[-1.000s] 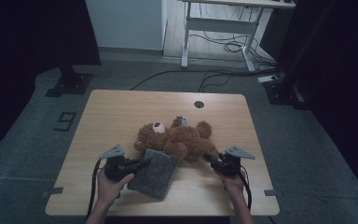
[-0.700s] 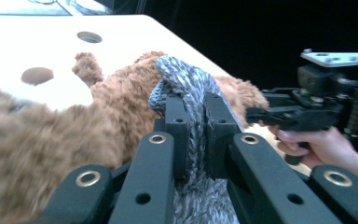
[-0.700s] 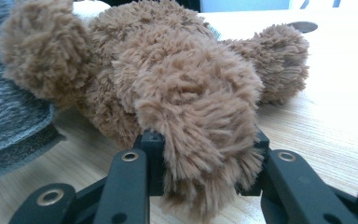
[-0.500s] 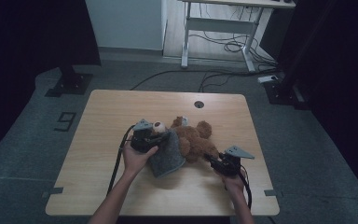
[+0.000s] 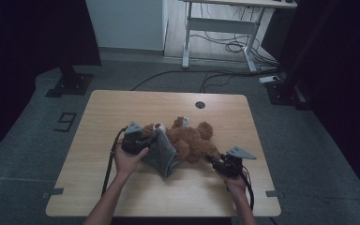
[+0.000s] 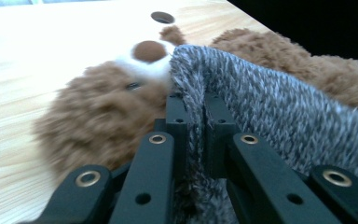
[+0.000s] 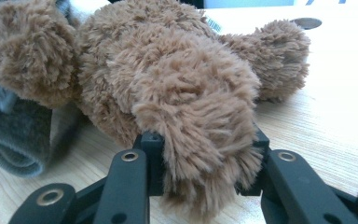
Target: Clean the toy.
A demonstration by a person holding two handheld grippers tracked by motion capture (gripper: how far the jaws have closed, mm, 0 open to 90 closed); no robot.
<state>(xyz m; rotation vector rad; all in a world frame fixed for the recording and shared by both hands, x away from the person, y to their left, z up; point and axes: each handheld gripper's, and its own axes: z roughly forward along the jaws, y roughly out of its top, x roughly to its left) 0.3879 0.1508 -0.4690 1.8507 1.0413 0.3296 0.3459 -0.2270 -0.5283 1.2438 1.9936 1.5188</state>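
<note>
A brown teddy bear (image 5: 192,139) lies on its back in the middle of the wooden table (image 5: 122,108). My left gripper (image 5: 146,139) is shut on the edge of a grey knitted cloth (image 5: 161,153), holding it up against the bear's head. In the left gripper view the grey cloth (image 6: 261,112) is pinched between the jaws, just in front of the bear's white muzzle (image 6: 144,58). My right gripper (image 5: 214,161) is shut on the bear's leg (image 7: 200,121), low at the bear's right end, with fur bulging out between the jaws.
A round cable hole (image 5: 199,104) sits in the table's far middle. Beyond the table stands a white desk frame (image 5: 215,28) with cables on the floor. Dark stands rise at the left (image 5: 70,79) and right (image 5: 286,89).
My left gripper has carried the grey cloth from the table's front left up to the bear's head, so the cloth now drapes against the bear. The right gripper has stayed on the leg.
</note>
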